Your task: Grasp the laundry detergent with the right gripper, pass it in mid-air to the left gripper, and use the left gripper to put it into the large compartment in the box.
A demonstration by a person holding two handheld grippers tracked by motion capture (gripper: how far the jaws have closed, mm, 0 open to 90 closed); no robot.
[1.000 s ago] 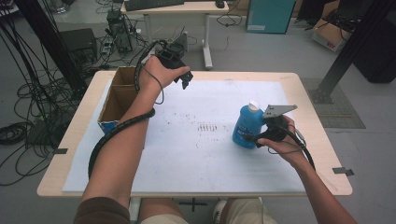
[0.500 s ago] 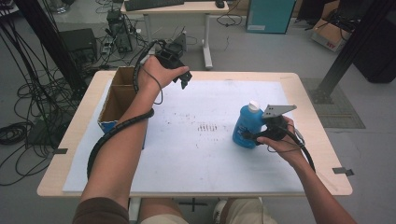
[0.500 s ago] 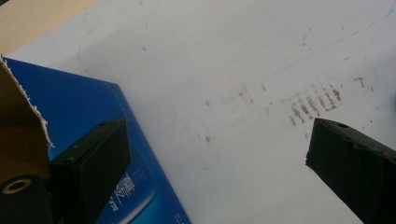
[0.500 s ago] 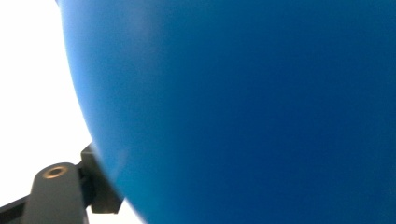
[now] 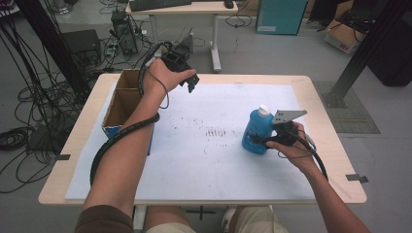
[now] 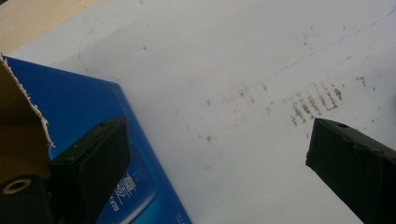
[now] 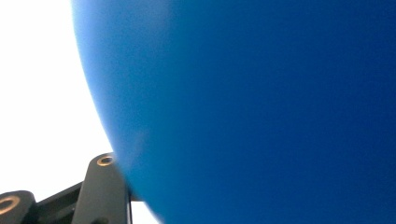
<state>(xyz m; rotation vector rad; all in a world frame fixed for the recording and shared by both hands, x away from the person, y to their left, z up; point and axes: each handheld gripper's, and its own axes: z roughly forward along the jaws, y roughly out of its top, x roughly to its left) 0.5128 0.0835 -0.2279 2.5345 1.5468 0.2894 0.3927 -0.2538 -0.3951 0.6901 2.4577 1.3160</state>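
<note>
Table point(image 5: 335, 160) carried a white sheet point(image 5: 218, 160) across most of its top, with a patch of brownish marks point(image 5: 216, 131) near the middle.

Open cardboard box point(image 5: 121, 104), blue on the outside, stood at the table's left edge, partly on the sheet. In the left claw view its blue wall point(image 6: 93, 121) lay close under the camera.

Blue bottle point(image 5: 256, 131) with a white cap point(image 5: 264, 110) stood upright on the sheet, right of the marks and well apart from the box.

Right claw point(image 5: 260, 141) was at the bottle's lower body, coming in from the bottle's right. Its jaws had just been closing, with the bottle between them; they were clenched on it. In the right claw view the bottle's blue side point(image 7: 261, 107) sat right against the lens, touching 1 jaw.

Left claw point(image 5: 190, 83) hung above the far left part of the sheet, near the box. Jaws released, wide apart, nothing between them.
</note>
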